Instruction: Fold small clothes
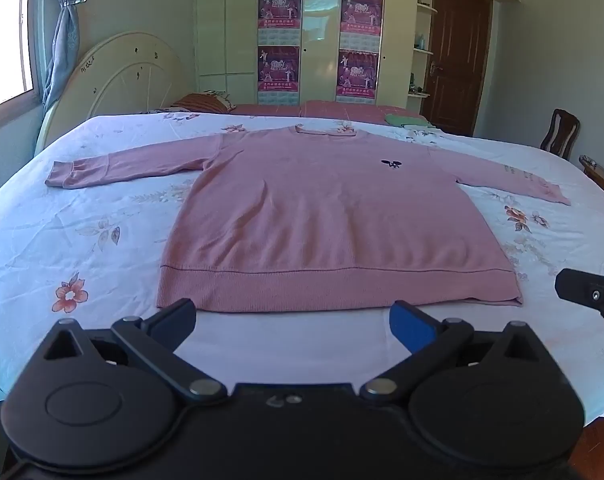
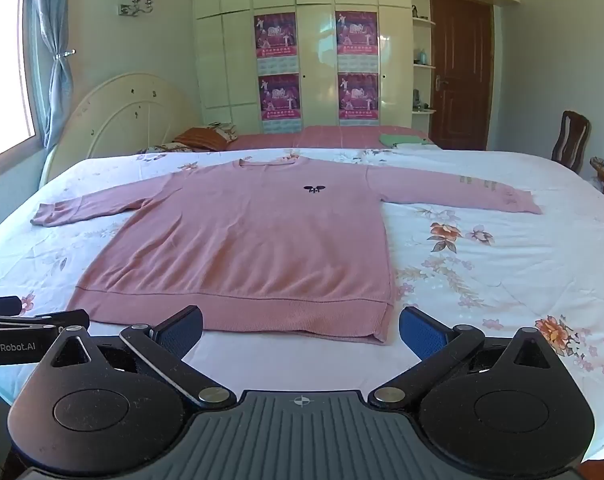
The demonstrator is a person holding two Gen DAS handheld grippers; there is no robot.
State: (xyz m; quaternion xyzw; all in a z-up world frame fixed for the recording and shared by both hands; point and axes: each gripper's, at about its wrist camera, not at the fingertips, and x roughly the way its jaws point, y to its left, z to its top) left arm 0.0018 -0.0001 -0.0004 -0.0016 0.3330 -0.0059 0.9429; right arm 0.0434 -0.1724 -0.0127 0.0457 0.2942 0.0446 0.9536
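A pink sweater (image 1: 334,216) is laid flat, front side up, on a white flowered bedsheet (image 1: 82,240), with both sleeves spread out to the sides and the neck pointed toward the far wardrobe (image 1: 322,40). A small dark emblem (image 1: 391,164) is seen on the chest. The ribbed hem is positioned nearest the cameras. The left gripper (image 1: 294,318) is held just short of the hem with its jaws spread wide and nothing between them. The right gripper (image 2: 301,330) is likewise held wide apart and empty, near the hem's right corner. No fold is seen in the sweater yet.
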